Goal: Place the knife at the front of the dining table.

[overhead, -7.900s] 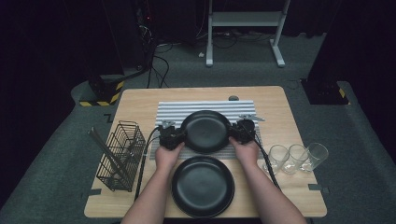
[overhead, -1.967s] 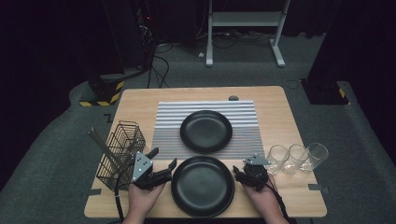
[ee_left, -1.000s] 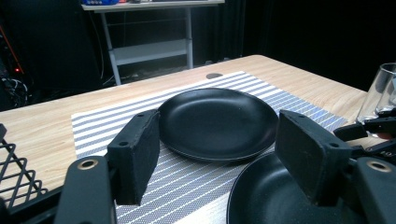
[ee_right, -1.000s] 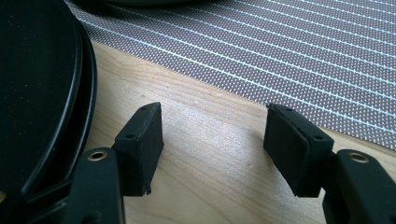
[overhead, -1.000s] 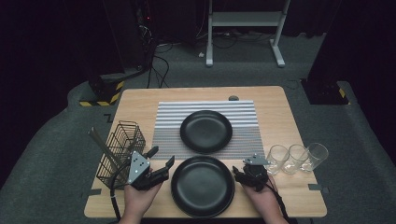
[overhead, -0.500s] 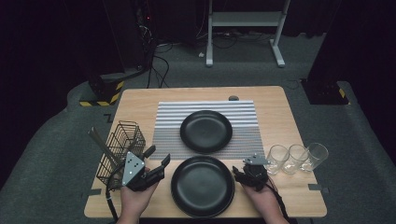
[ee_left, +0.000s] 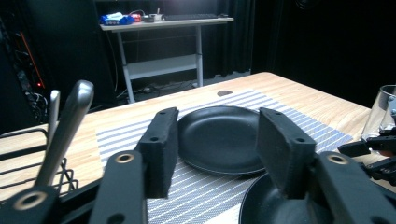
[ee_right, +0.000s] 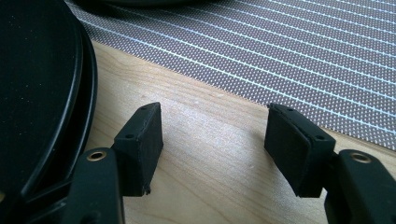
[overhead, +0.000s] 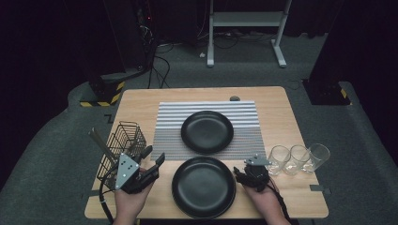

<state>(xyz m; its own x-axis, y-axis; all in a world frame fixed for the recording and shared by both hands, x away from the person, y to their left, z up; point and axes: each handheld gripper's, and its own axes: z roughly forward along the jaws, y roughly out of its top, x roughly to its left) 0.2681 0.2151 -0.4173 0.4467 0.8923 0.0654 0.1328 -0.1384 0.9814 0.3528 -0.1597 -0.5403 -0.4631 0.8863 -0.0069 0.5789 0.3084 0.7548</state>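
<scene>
**Squaring up to the near plate**

Left gripper [overhead: 151, 165] raised, jaws apart, empty; right gripper [overhead: 240, 174] low, open. Between them, near plate [overhead: 203, 186] at six o'clock of far plate [overhead: 207, 131]. Probably pre-grasp; next, close on opposite rims.

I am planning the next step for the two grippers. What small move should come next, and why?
Probably bring both grippers inward to the near plate. The left gripper and the right gripper flank it with open, empty jaws; the right gripper view shows bare wood between the jaws, with the plate's rim just beside one.
</scene>
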